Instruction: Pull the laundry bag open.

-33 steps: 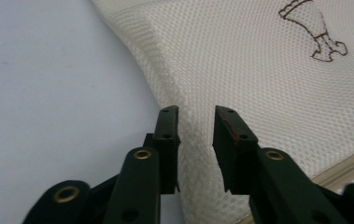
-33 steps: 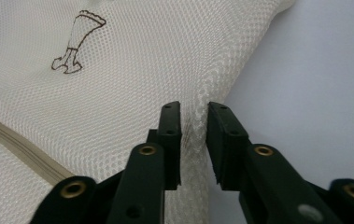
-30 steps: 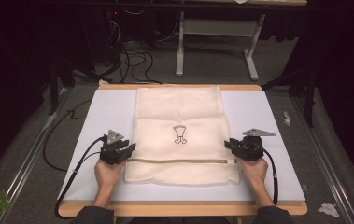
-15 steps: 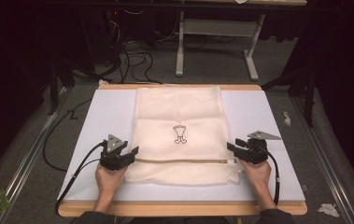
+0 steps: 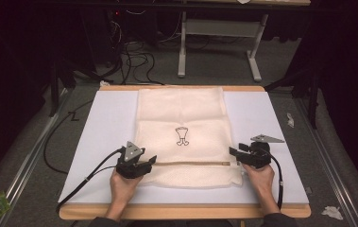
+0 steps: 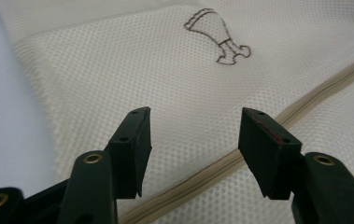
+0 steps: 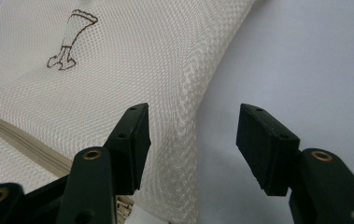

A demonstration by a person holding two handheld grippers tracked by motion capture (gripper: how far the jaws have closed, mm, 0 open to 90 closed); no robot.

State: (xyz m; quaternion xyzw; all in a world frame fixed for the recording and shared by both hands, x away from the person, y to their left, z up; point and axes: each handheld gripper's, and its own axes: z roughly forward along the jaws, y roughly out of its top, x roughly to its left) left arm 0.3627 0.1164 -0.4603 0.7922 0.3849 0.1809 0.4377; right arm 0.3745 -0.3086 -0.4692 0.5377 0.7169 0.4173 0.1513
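I see my left gripper (image 5: pixel 144 163) at seven o'clock and right gripper (image 5: pixel 235 152) at five, both low and pointing inward, jaws just opened wide with nothing pinched between them.

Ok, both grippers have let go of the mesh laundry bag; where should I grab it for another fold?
Probably the near folded edge of the mesh laundry bag, one corner per gripper. It lies flat, so only edges and corners offer anything to pinch. Bring the left gripper in low from the left side and the right gripper from the right; both have just been opening, with nothing pressed between the jaws. Avoid the zipper.
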